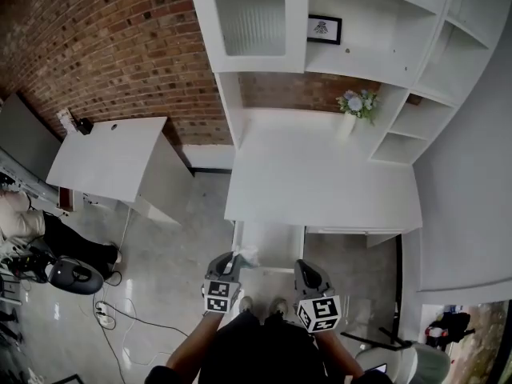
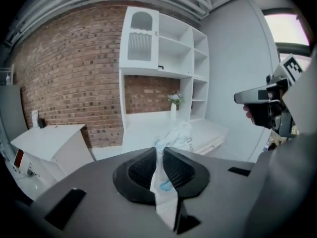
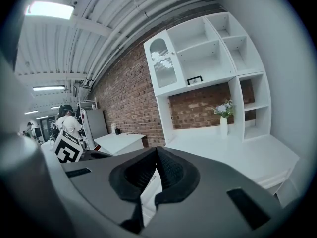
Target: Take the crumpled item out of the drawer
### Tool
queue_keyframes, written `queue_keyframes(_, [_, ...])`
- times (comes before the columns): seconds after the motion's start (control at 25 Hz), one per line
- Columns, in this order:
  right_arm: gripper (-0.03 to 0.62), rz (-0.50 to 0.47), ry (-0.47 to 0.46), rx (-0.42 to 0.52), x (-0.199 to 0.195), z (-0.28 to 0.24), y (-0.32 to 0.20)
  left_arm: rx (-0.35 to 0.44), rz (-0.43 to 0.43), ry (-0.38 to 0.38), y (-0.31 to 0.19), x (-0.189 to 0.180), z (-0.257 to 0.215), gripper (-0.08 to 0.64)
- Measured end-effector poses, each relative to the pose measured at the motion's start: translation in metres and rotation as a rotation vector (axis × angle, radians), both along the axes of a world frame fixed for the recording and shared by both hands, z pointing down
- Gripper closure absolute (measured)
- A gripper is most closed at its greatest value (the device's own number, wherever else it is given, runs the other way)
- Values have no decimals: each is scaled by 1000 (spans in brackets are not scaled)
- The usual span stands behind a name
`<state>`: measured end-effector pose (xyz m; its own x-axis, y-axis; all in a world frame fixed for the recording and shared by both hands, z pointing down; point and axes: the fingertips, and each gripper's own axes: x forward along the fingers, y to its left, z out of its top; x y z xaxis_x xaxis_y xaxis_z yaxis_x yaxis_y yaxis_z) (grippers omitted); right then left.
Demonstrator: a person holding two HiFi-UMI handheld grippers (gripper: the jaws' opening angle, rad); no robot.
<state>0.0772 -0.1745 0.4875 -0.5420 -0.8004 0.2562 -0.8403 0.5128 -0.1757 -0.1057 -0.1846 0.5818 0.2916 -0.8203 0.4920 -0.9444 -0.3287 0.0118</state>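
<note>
My left gripper (image 1: 231, 258) is shut on the crumpled item (image 1: 247, 254), a clear plastic wrapper with blue print, and holds it just above the open white drawer (image 1: 272, 240) under the desk. In the left gripper view the wrapper (image 2: 177, 137) is pinched as a thin strip between the jaws and bunches out beyond the tips of the left gripper (image 2: 159, 148). My right gripper (image 1: 303, 266) hovers beside it on the right, over the drawer's front edge. The right gripper (image 3: 156, 150) has its tips touching, with nothing between them.
The white desk (image 1: 320, 174) with its hutch stands ahead, with a flower vase (image 1: 354, 107) and a framed picture (image 1: 324, 29) on it. A small white table (image 1: 108, 162) is at the left. A grey device (image 1: 76, 277) and cables (image 1: 112, 314) lie on the floor at lower left.
</note>
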Motion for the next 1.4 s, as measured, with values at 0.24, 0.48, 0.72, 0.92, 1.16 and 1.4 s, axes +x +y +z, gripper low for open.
queue_keyframes(0.24, [578, 15, 21, 19, -27, -18, 14, 63, -3, 50, 23, -17, -42, 496])
queue_keyframes(0.48, [578, 26, 37, 14, -46, -23, 30, 128, 23, 62, 42, -29, -72, 496])
queue_keyframes(0.72, [578, 39, 41, 14, -50, -23, 34, 143, 22, 107, 48, -28, -73, 497])
queue_keyframes(0.92, [578, 34, 56, 23, -54, -23, 34, 143, 33, 115, 49, -26, -70, 496])
queue_keyframes(1.16, [578, 23, 66, 18, -54, -24, 28, 144, 37, 118, 43, -23, -73, 495])
queue_keyframes(1.4, [578, 20, 66, 19, -58, -23, 28, 144, 42, 124, 43, -23, -72, 497])
